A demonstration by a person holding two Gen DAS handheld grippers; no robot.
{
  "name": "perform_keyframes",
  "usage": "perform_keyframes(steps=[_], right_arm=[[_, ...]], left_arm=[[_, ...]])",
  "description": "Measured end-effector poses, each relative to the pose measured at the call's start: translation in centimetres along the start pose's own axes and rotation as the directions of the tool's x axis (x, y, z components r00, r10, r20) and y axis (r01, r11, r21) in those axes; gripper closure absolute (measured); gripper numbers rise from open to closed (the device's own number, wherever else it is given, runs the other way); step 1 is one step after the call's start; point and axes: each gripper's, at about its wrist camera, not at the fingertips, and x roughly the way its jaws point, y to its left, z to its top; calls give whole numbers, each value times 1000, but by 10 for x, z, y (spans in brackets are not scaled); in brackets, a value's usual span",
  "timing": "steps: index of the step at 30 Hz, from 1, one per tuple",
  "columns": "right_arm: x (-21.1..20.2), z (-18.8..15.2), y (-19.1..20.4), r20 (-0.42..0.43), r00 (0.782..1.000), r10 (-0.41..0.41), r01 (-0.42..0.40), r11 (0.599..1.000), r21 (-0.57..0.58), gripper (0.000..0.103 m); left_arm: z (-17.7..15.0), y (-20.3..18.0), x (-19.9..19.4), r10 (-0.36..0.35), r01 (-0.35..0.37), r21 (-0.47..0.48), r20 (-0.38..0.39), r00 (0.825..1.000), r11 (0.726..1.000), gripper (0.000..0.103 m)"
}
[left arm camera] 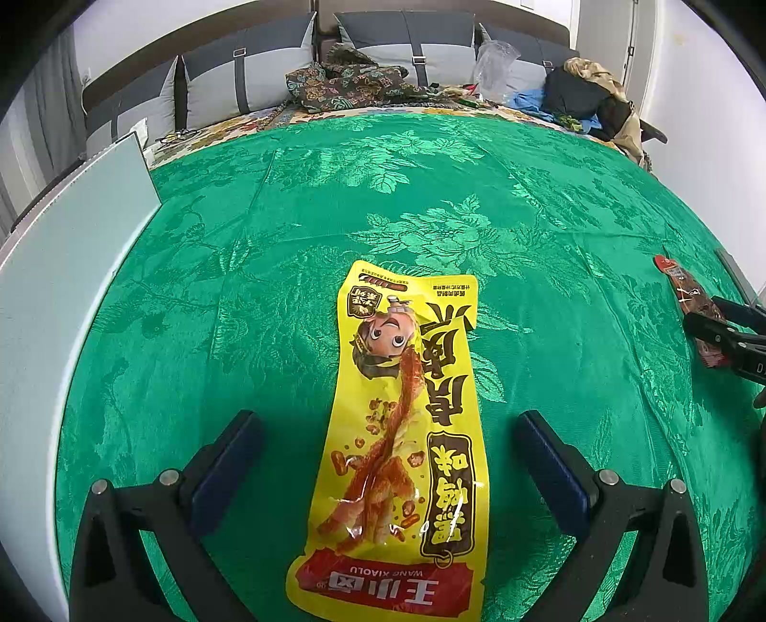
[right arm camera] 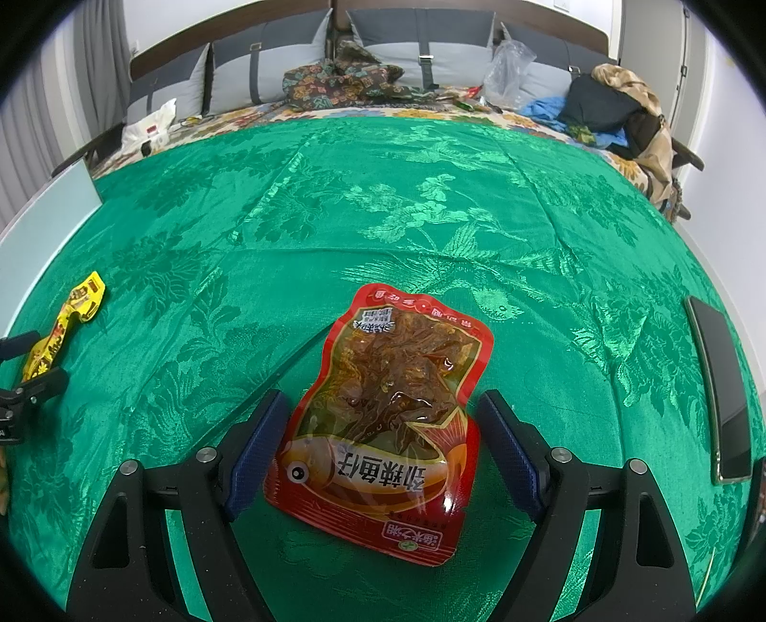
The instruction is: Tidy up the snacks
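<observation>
A long yellow snack packet [left arm camera: 407,430] lies flat on the green tablecloth [left arm camera: 335,201]. My left gripper [left arm camera: 388,421] is open, its fingers on either side of the packet's lower half. A red spicy-fish snack packet [right arm camera: 383,421] lies on the cloth in the right wrist view. My right gripper [right arm camera: 383,411] is open and straddles this packet, pads close to its edges. The yellow packet [right arm camera: 67,325] also shows at far left in the right wrist view, and the red packet [left arm camera: 689,301] at far right in the left wrist view.
A pale board [left arm camera: 62,268] runs along the table's left edge. A dark phone-like slab [right arm camera: 718,383] lies at the right edge. Behind the table is a sofa [right arm camera: 416,43] with cushions, piled clothes [right arm camera: 344,81] and a plastic bag [right arm camera: 507,67].
</observation>
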Motion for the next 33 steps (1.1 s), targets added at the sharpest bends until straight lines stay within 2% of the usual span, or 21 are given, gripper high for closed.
perform_keyframes(steps=[27, 30, 32, 33], right_arm=[[0, 0, 0, -1, 1000, -1, 1, 1000, -1, 19], [0, 0, 1, -2, 1000, -2, 2, 1000, -2, 19], [0, 0, 0, -8, 1000, 0, 0, 1000, -3, 19], [0, 4, 1, -41, 999, -3, 3, 1000, -20, 24]], left_arm=[[0, 0, 0, -1, 1, -1, 0, 1000, 1000, 0], [1, -2, -1, -28, 30, 42, -43, 999, 999, 0], [3, -3, -2, -60, 69, 89, -98, 993, 994, 2], [4, -2, -4, -64, 74, 96, -102, 993, 993, 15]])
